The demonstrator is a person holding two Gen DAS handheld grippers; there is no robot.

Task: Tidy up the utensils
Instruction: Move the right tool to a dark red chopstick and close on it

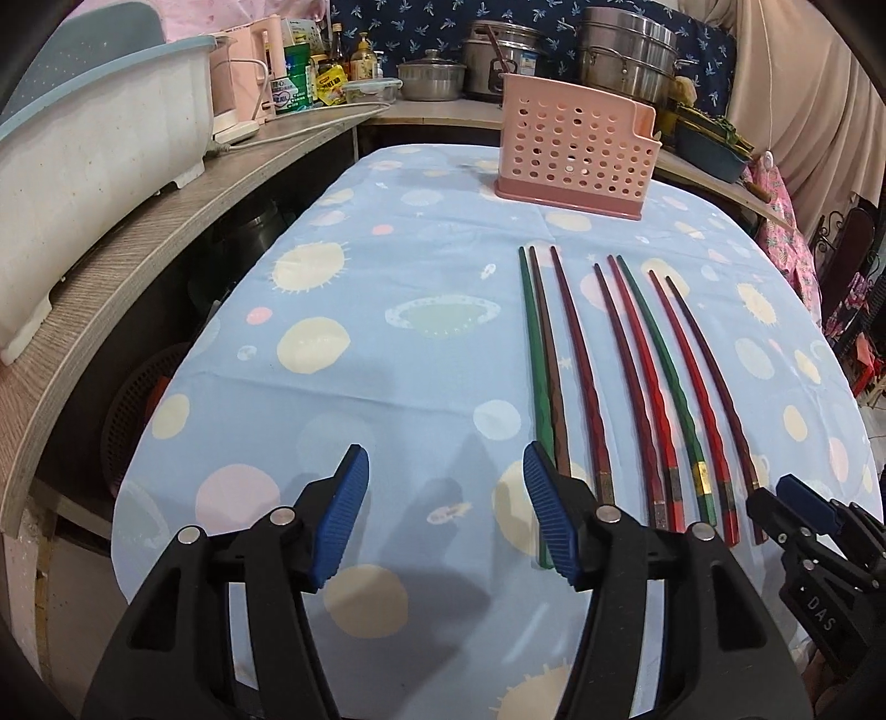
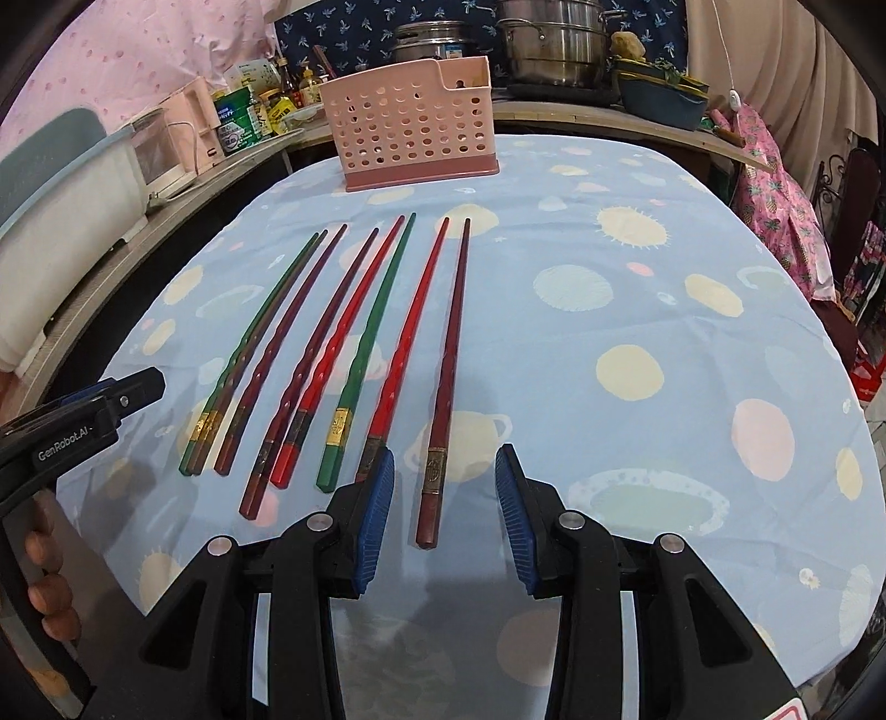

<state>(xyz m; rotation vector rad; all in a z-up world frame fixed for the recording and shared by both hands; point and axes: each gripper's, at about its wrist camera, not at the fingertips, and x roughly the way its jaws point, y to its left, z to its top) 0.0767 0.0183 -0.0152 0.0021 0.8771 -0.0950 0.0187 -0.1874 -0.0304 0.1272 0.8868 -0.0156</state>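
Note:
Several chopsticks (image 1: 626,376) in green, brown, maroon and red lie side by side on the blue planet-print tablecloth (image 1: 387,343), tips toward a pink perforated holder (image 1: 576,149) at the far end. My left gripper (image 1: 443,459) is open over bare cloth, its right finger (image 1: 548,515) covering the near ends of the leftmost green and brown sticks. My right gripper (image 2: 446,459) is open, and the near end of the rightmost dark maroon chopstick (image 2: 437,443) lies between its pads untouched. The holder (image 2: 410,122) stands beyond the row of chopsticks (image 2: 343,343).
A wooden counter (image 1: 166,232) runs along the left with a white tub (image 1: 94,144), a pink appliance and bottles. Steel pots (image 1: 626,50) stand behind the holder. A curtain and pink cloth hang at the right. A hand (image 2: 50,598) holds the left gripper's handle.

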